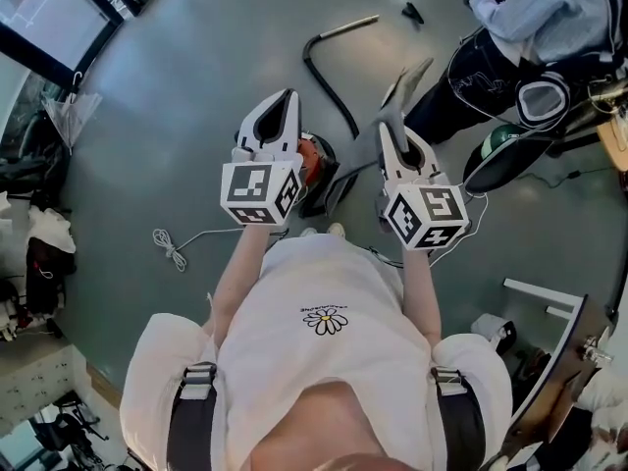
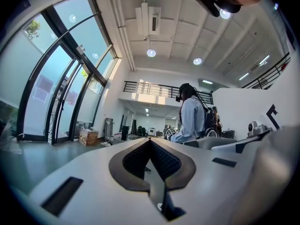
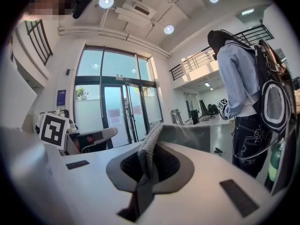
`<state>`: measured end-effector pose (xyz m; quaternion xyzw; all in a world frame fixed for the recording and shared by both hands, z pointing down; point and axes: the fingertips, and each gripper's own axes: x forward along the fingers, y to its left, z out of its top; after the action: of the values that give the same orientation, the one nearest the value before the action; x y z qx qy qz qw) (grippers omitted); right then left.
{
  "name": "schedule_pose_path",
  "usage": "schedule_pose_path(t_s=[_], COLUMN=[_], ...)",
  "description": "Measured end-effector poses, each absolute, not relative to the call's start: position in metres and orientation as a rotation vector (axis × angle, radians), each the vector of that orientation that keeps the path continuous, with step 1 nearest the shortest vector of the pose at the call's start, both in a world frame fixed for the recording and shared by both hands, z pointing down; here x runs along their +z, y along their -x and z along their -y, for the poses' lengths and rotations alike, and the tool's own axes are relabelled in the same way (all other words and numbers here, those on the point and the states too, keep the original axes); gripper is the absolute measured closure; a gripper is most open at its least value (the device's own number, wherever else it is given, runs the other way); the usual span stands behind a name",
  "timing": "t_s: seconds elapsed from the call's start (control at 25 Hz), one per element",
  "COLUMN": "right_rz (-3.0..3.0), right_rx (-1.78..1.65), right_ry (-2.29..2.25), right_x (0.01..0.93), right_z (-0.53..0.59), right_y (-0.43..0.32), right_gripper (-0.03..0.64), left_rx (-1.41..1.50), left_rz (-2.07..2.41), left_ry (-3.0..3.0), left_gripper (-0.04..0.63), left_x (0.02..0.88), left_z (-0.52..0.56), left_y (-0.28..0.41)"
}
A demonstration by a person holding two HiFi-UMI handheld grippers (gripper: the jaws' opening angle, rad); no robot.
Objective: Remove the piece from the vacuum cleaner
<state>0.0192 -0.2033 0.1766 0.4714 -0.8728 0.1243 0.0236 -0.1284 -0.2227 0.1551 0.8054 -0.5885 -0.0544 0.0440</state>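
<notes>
My right tongs [image 1: 394,133] are clamped on the grey flat piece [image 1: 404,88], held up in the air apart from the vacuum cleaner [image 1: 316,170]. Its orange-and-black body sits on the floor [image 1: 196,86] below, showing between my two tongs; can't tell what's inside it. My left tongs [image 1: 287,101] are pressed together with nothing in them, level beside the right; a black hose [image 1: 329,81] lies on the floor beyond the vacuum body, a white cable [image 1: 186,238] lies to its left, and a cardboard box [image 2: 88,137] stands by the windows, contents not visible.
</notes>
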Motion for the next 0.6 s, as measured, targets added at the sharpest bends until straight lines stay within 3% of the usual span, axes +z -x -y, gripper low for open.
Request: schedule_pose_path(t_s=[0.6], right_rz=[2.7], right_rx=[0.39], right_ry=[-1.469], right_x=[0.1756], right_z=[0.2003], right_y=[-0.0158], right_gripper=[0.595], left_rx=[-0.155], left_rz=[1.762], left_ry=[-2.452], left_gripper=[0.591], left_x=[0.1624], left_z=[0.222], left_y=[0.1242])
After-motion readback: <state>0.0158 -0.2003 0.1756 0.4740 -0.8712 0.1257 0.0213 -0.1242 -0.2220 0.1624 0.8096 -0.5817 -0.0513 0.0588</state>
